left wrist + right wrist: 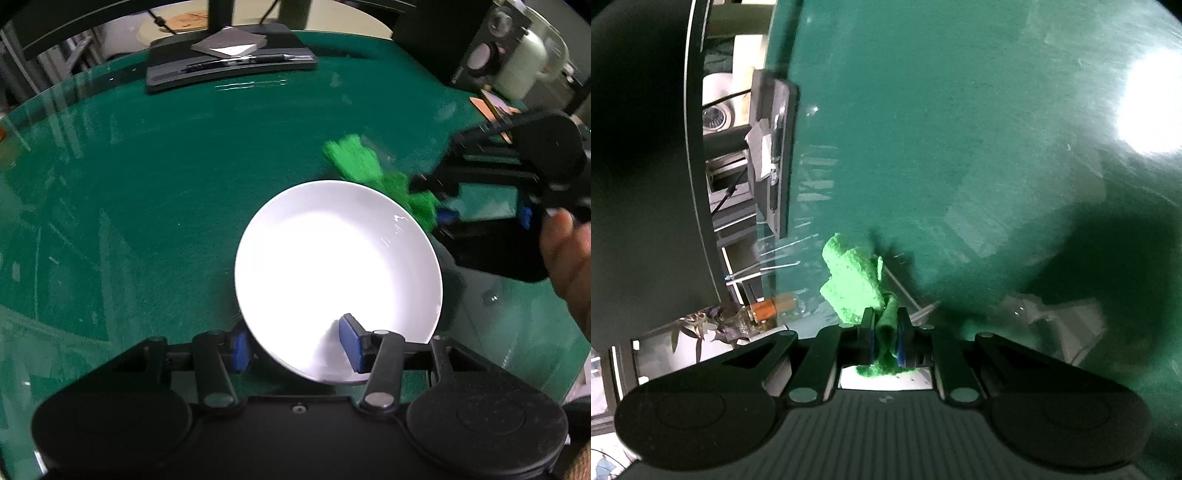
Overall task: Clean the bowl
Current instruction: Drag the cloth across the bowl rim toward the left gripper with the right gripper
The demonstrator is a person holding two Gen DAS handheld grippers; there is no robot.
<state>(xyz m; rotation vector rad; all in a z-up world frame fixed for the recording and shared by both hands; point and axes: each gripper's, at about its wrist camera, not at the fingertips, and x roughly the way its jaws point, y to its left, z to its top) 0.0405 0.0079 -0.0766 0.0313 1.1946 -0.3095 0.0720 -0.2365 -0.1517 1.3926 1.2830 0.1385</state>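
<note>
Left wrist view: the left gripper (295, 345) holds a white bowl (338, 280) by its near rim, one blue pad inside the bowl and the other outside, the wall pinched between them. The bowl is tipped up above a green table (147, 192). Its inside looks bright and bare, with glare hiding any marks. Just past the far rim, the right gripper (437, 205), held by a person's hand (569, 254), carries a green cloth (369, 170) close to the bowl, not visibly touching it.

Right wrist view: the right gripper (885, 338) has its jaws pressed together on a fold of the green cloth (853, 284), which sticks out ahead over the table (960, 129). The bowl is out of sight here.

Judging by this, wiping looks underway or about to start; whether the bowl is clean cannot be told.
</note>
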